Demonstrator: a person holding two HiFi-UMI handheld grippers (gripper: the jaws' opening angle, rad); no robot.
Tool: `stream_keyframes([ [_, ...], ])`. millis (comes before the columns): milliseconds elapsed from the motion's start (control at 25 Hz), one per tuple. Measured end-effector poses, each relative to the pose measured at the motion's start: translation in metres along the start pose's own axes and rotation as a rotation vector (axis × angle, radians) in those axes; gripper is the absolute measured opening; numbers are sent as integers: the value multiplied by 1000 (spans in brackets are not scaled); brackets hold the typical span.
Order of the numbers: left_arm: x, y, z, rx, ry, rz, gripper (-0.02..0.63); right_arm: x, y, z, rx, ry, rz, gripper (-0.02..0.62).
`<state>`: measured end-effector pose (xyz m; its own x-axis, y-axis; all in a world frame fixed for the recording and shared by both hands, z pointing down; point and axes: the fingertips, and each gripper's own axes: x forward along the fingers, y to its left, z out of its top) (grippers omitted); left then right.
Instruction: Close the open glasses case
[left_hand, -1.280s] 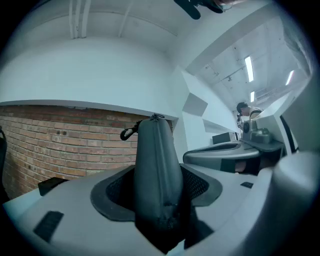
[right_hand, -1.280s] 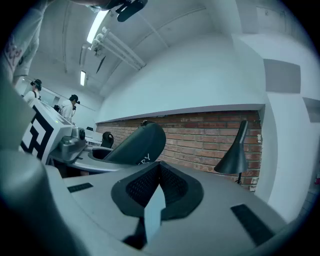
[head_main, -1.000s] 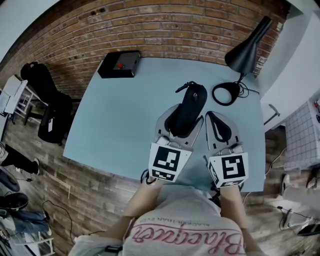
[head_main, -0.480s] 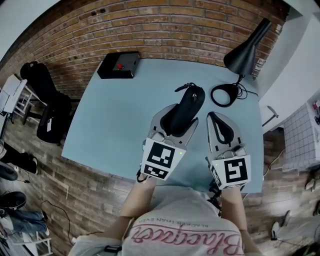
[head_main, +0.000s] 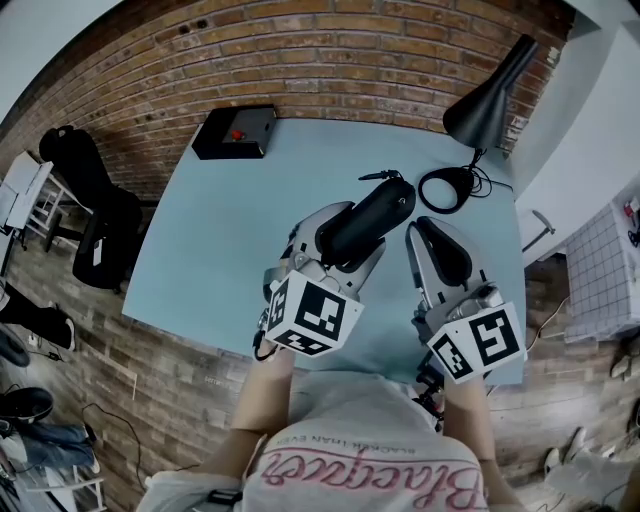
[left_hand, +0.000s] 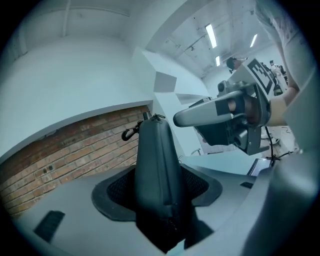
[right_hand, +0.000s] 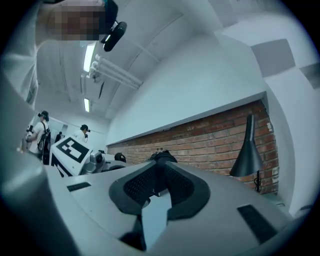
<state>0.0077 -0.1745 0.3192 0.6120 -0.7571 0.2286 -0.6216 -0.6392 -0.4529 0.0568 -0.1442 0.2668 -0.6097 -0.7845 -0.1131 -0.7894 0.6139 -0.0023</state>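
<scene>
The black glasses case (head_main: 368, 222) looks closed and is held above the pale blue table (head_main: 230, 230), its clip end pointing toward the lamp base. My left gripper (head_main: 345, 242) is shut on its near end, one jaw on each side. In the left gripper view the case (left_hand: 155, 160) stands up between the dark pads (left_hand: 117, 192), with the brick wall behind it. My right gripper (head_main: 434, 245) hovers just right of the case, apart from it, shut with nothing in it. Its pads (right_hand: 137, 185) meet at the tips in the right gripper view.
A black desk lamp (head_main: 490, 100) with a round base and coiled cord (head_main: 450, 187) stands at the table's back right. A black box with a red button (head_main: 237, 130) sits at the back left corner. A dark chair and bag (head_main: 95, 205) stand left of the table.
My left gripper has rolled, swinging the case from pointing away to pointing up and to the right. The right gripper has lifted a little and tilted.
</scene>
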Motion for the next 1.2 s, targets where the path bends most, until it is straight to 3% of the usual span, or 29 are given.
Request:
stream_keyframes([
  [120, 0, 2, 0, 45, 15, 31, 275, 2, 2, 5, 54, 6, 5, 100],
  [520, -2, 6, -3, 307, 105, 193, 275, 10, -2, -6, 26, 74, -94, 96],
  [640, -1, 4, -4, 308, 100, 189, 275, 10, -3, -7, 26, 65, -107, 47],
  [800, -1, 4, -6, 281, 87, 176, 275, 8, -4, -2, 0, 46, -100, 40],
  [1080, -2, 6, -8, 306, 90, 178, 273, 4, 10, 3, -180, 35, -50, 38],
  [1200, -4, 7, -7, 316, 76, 176, 273, 5, 9, 1, -96, 33, -9, 40],
])
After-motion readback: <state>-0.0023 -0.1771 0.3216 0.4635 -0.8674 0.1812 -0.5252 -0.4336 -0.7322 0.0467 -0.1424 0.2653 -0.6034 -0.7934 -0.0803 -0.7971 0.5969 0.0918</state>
